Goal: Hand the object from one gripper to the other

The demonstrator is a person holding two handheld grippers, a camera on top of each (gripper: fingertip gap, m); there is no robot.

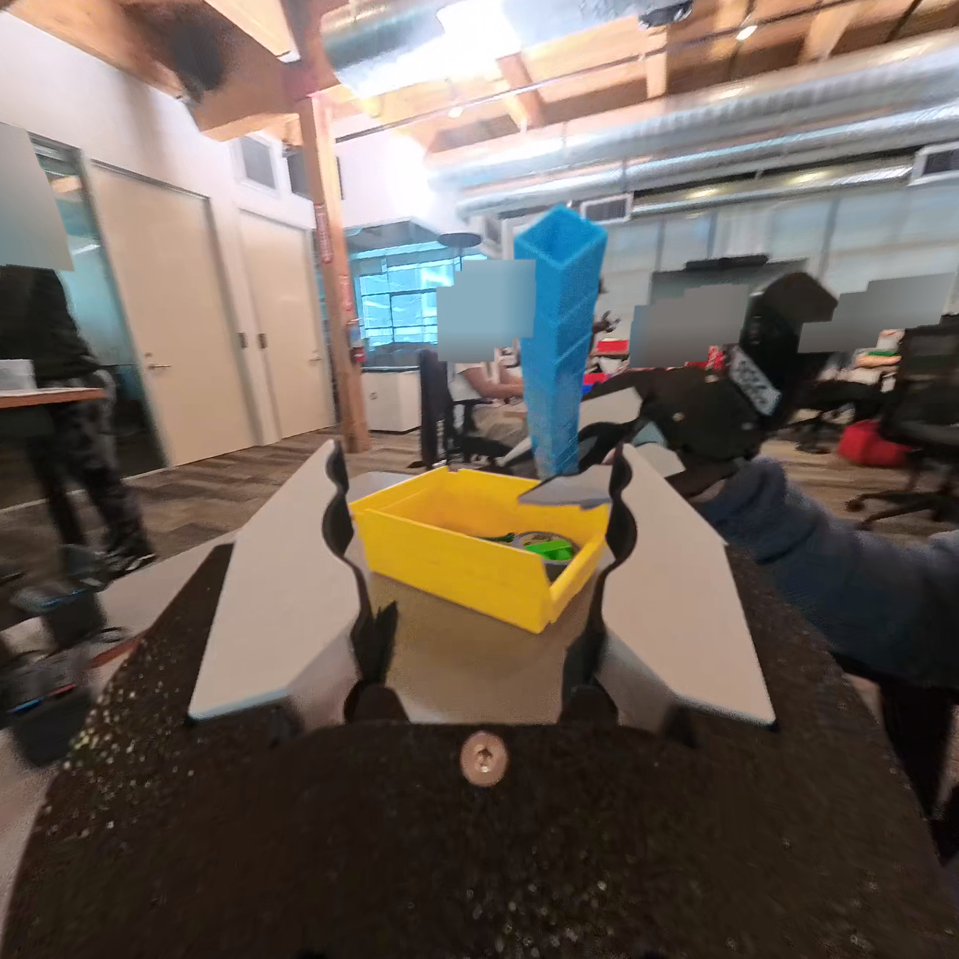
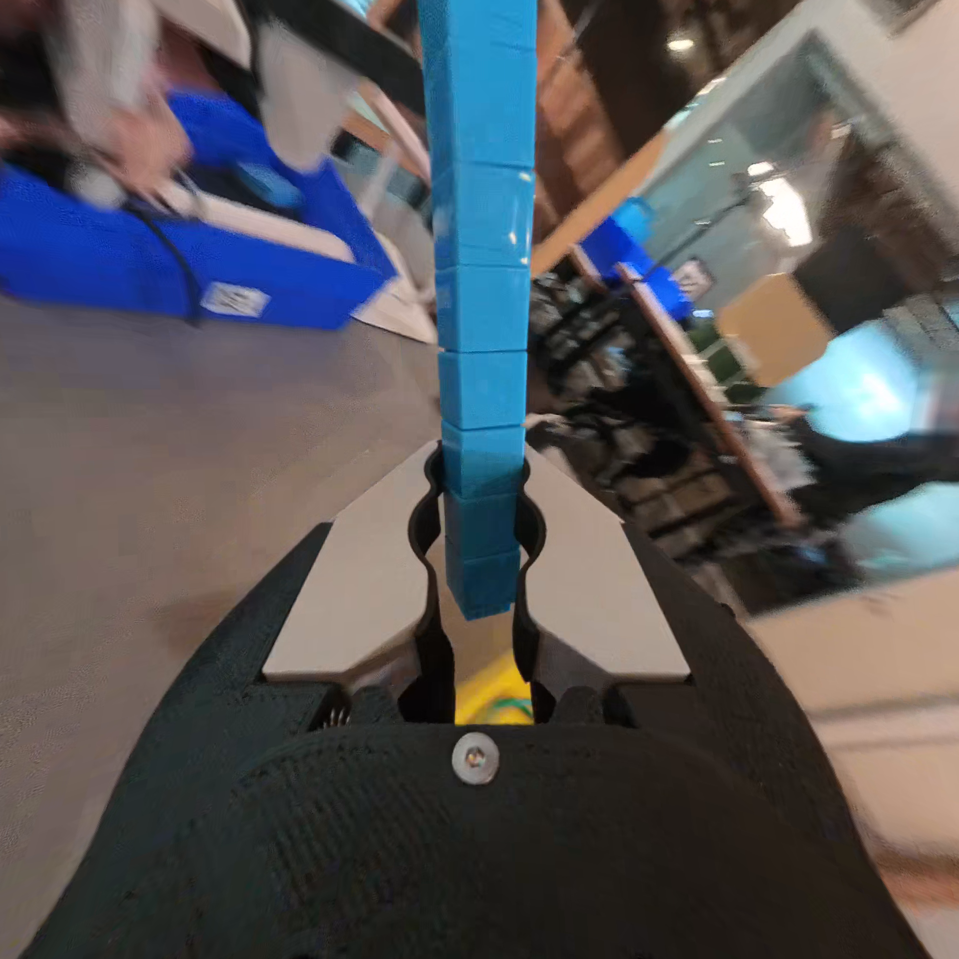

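Note:
A long blue square tube [image 2: 480,290] runs forward out of my right gripper [image 2: 480,467], which is shut on its near end. In the left wrist view the same tube [image 1: 560,337] stands upright above the far right corner of a yellow bin [image 1: 456,560], held low down by the right gripper [image 1: 576,467], with a gloved hand [image 1: 809,545] behind it. My left gripper [image 1: 477,456] is open and empty, its fingers wide apart around the view of the bin, short of the tube.
The yellow bin sits on a tan table [image 1: 441,669] and holds green pieces [image 1: 545,550] and a grey roll. A blue bin [image 2: 155,249] lies on the table in the right wrist view. People and office chairs are in the background.

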